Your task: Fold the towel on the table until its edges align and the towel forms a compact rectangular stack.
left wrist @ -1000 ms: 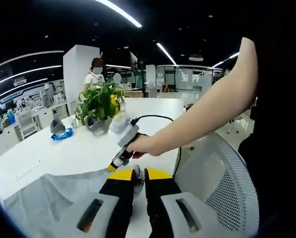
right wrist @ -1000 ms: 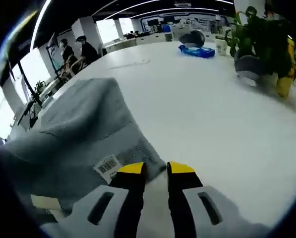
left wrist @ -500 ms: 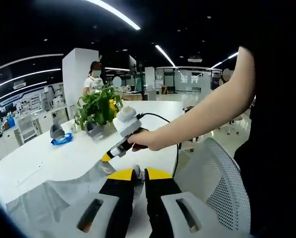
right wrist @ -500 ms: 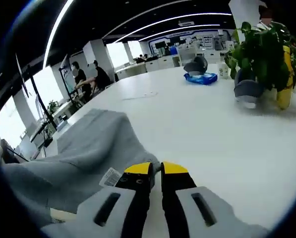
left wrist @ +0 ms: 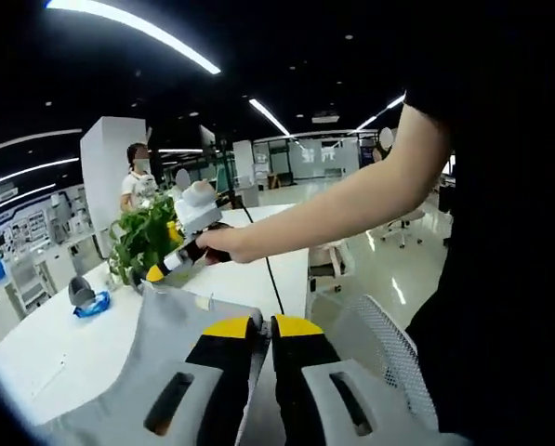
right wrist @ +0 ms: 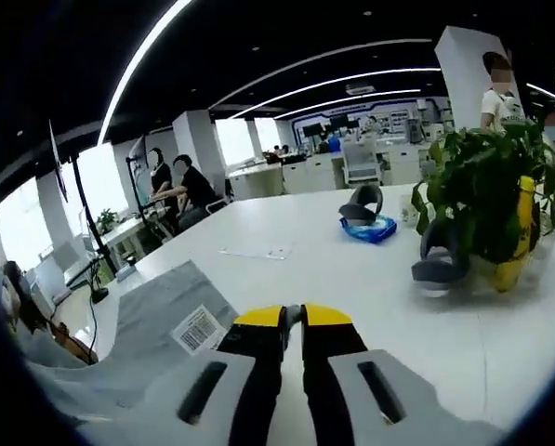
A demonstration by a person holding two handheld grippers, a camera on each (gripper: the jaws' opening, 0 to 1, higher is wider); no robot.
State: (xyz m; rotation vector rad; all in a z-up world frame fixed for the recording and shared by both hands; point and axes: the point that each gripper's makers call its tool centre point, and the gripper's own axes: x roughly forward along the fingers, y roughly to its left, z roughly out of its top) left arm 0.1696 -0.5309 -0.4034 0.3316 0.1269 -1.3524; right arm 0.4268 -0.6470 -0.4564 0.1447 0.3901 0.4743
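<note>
Reaching across, left gripper view: a bare forearm is stretched from the right, its hand [left wrist: 223,243] wrapped round the right gripper [left wrist: 162,269], which is clamped on the upper edge of the grey cloth towel [left wrist: 165,330].
Left gripper [left wrist: 260,326]: yellow tips are pressed shut on the towel's near edge.
Change: the towel is lifted higher than a second ago.
Right gripper view: jaws closed on the towel [right wrist: 151,321], raised over the white table [right wrist: 351,279] by the potted green plant [right wrist: 477,200].

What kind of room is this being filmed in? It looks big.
Most likely a large open-plan office or lab. Long strip lights run across a dark ceiling, people sit at desks by bright windows, and a big white table holds a potted plant and the gray towel.
</note>
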